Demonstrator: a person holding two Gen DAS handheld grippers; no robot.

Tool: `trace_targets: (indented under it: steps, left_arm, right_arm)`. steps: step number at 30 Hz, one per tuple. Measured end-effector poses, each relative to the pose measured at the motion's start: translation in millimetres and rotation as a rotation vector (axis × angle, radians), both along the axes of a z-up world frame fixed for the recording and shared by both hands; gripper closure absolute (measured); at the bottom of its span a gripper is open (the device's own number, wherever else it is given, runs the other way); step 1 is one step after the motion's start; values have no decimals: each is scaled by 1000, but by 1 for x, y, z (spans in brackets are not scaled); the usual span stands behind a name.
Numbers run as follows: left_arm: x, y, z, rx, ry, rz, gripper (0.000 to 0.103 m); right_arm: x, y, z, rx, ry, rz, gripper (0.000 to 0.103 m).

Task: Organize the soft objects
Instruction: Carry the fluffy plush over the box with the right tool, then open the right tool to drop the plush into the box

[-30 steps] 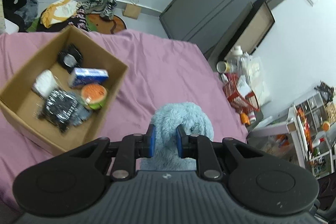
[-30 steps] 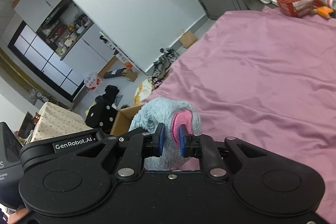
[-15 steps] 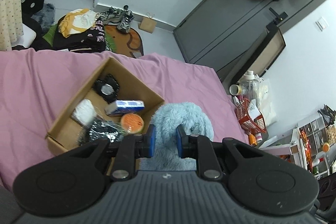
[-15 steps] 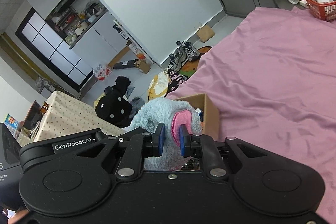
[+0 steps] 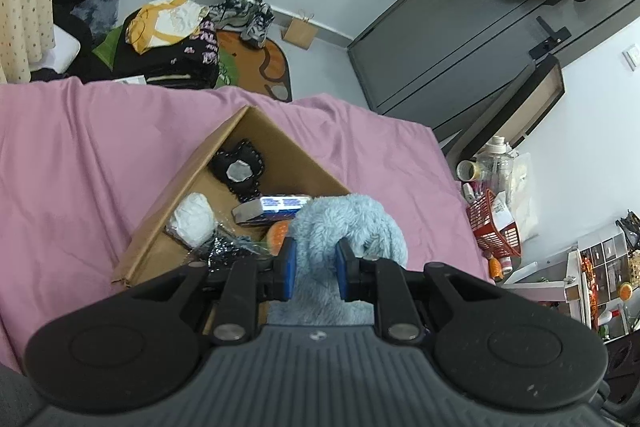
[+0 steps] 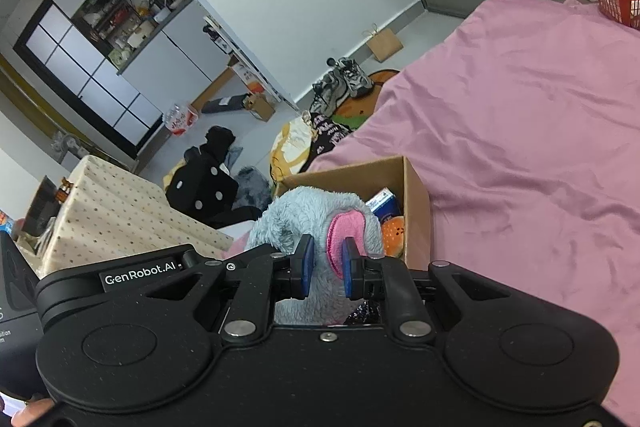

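Note:
A fluffy light-blue plush toy (image 5: 352, 223) with a pink ear (image 6: 346, 225) hangs between both grippers. My left gripper (image 5: 316, 269) is shut on its blue fur. My right gripper (image 6: 325, 267) is shut on the toy (image 6: 308, 207) beside the pink ear. Below and just ahead sits an open cardboard box (image 5: 180, 179) on the pink bedsheet (image 5: 80, 155). The box (image 6: 416, 195) holds a black pouch (image 5: 239, 171), a white bundle (image 5: 192, 219), a blue-and-white pack (image 5: 272, 207), an orange round toy (image 6: 393, 229) and a shiny dark bag (image 5: 228, 249). The toy hides part of the box.
The pink bed (image 6: 520, 131) stretches right of the box. On the floor beyond lie shoes (image 5: 244, 17), piled clothes (image 5: 168, 43) and a paper bag (image 5: 300, 33). A red basket (image 5: 494, 227) with bottles stands by the bed's right edge. A dotted cloth (image 6: 112, 215) covers furniture at left.
Both grippers have carried the plush toy toward the cardboard box, which has shifted from the left of the view to directly under and ahead of the toy. The grips have not changed.

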State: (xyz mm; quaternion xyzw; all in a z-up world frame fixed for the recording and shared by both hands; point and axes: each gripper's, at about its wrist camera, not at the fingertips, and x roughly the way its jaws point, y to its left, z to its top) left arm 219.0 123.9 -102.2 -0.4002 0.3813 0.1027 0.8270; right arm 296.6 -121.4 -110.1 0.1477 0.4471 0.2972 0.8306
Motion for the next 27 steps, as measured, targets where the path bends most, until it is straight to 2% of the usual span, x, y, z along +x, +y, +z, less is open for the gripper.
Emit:
trace_targets:
  steps: [5, 10, 13, 15, 17, 21, 23, 25, 27]
  left_arm:
    - [5, 4, -16, -20, 31, -6, 84]
    - [13, 1, -32, -11, 110, -26, 79]
    - [13, 3, -34, -14, 123, -28, 79]
    - [10, 6, -32, -24, 124, -28, 74]
    - [8, 6, -26, 0, 126, -27, 73]
    - [2, 5, -13, 45, 124, -29, 60]
    - [-4, 5, -6, 59, 117, -29, 56]
    - [-7, 3, 1, 73, 112, -32, 51]
    - [-12, 1, 7, 89, 112, -39, 38]
  right_arm:
    - [2, 4, -10, -31, 14, -1, 86]
    - [9, 2, -21, -43, 75, -18, 73]
    - [8, 0, -18, -57, 72, -26, 69]
    - [8, -3, -16, -55, 78, -26, 69]
    - [6, -4, -13, -54, 77, -26, 69]
    - [1, -5, -7, -68, 64, -21, 60]
    - [-3, -6, -2, -71, 55, -20, 59]
    - [-8, -9, 3, -71, 51, -30, 52]
    - [-12, -13, 10, -71, 34, -41, 46]
